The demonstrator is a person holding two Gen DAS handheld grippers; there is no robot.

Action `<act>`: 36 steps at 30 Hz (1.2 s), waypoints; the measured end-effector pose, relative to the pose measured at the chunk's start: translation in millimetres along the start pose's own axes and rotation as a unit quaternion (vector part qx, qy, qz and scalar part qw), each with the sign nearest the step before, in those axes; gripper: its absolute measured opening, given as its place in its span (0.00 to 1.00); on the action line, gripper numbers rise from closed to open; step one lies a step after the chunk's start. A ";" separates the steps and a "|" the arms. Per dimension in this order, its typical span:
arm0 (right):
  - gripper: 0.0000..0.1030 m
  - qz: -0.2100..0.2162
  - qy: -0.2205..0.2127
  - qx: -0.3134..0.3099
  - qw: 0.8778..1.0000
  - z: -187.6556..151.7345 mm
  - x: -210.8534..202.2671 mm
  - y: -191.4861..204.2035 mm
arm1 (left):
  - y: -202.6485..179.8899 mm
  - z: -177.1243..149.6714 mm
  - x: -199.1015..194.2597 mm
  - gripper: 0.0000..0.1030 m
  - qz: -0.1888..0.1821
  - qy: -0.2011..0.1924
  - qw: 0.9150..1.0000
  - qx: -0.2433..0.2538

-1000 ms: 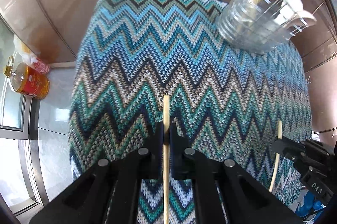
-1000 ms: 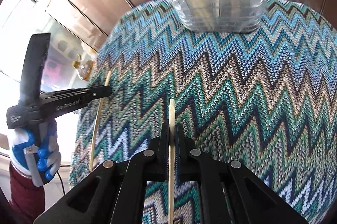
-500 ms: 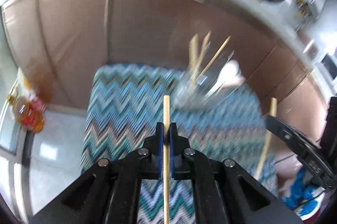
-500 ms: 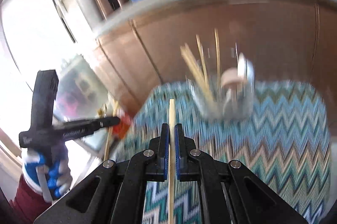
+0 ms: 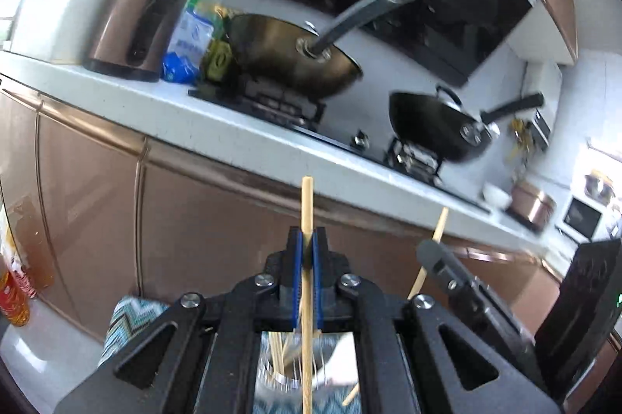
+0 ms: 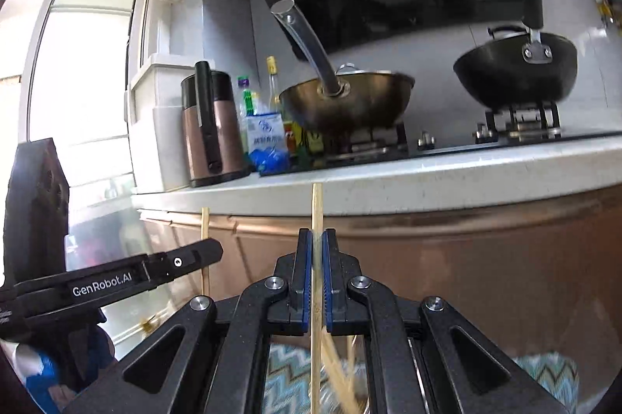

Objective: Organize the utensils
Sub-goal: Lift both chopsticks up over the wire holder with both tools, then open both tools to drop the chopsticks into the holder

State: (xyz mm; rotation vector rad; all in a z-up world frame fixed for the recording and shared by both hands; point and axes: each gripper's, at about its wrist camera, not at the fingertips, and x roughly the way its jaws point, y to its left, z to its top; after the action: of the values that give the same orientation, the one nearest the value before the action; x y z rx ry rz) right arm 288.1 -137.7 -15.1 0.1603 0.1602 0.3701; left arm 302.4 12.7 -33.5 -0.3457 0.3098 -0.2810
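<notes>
Each claw, left point(image 5: 307, 250) and right point(image 6: 317, 250), is clamped on one upright chopstick point(image 5: 307, 204) point(image 6: 317, 208) above the clear utensil holder point(image 5: 287, 371) on the near desk; judging so, next lower tips in, then release.

Landmark: white countertop point(image 6: 427, 180), running across the middle.
Right gripper point(image 6: 317, 258): below the countertop edge, jaws clamped on an upright chopstick point(image 6: 317, 212) whose tip reaches the counter's front edge.
Left gripper point(image 6: 210, 252): lower left of the countertop, closed on a second chopstick point(image 6: 205, 219), also upright.
On the countertop: copper kettle point(image 6: 212, 130) at left, steel wok point(image 6: 346, 103) centre, black pan point(image 6: 515, 72) right.
Below: zigzag cloth point(image 6: 287, 375), more chopsticks, blurred.
</notes>
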 end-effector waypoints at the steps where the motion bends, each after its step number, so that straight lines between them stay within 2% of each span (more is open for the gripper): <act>1: 0.05 -0.004 -0.005 -0.001 1.000 -2.6 9.5 -3.6 | 1.1 -1.2 9.5 0.04 0.005 -0.015 1.000 -0.007; 7: 0.05 -0.023 -0.008 -0.003 1.000 -32.5 35.0 -27.0 | 11.2 -20.7 46.4 0.04 0.033 -0.062 0.997 -0.022; 15: 0.05 -0.029 0.009 -0.007 1.000 -63.6 51.0 -36.6 | 24.2 -57.2 75.9 0.04 0.066 -0.071 0.995 -0.024; 20: 0.08 -0.032 0.017 -0.002 0.999 -74.2 47.3 -37.2 | 24.9 -72.9 76.9 0.07 0.065 -0.060 0.996 -0.020; 22: 0.21 -0.032 0.013 -0.004 0.999 -70.4 40.3 -34.7 | 25.3 -72.4 68.3 0.14 0.062 -0.067 0.996 -0.022; 24: 0.27 -0.034 0.005 -0.007 0.999 -63.4 31.6 -31.6 | 25.1 -68.3 59.1 0.21 0.059 -0.074 0.995 -0.024; 31: 0.33 -0.047 -0.026 -0.007 0.999 -24.6 -21.9 -18.3 | 13.4 -40.2 -1.0 0.28 0.070 -0.099 0.993 -0.003; 36: 0.39 -0.066 -0.024 -0.008 0.997 -6.8 -64.8 -6.2 | 2.0 -26.5 -49.0 0.34 0.096 -0.084 0.992 0.019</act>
State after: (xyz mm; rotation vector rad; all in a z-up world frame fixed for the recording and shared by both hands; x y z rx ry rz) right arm 229.4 -166.5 -14.7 0.1428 0.1194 0.2351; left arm 248.9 22.5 -45.8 -0.2968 0.1695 -0.0671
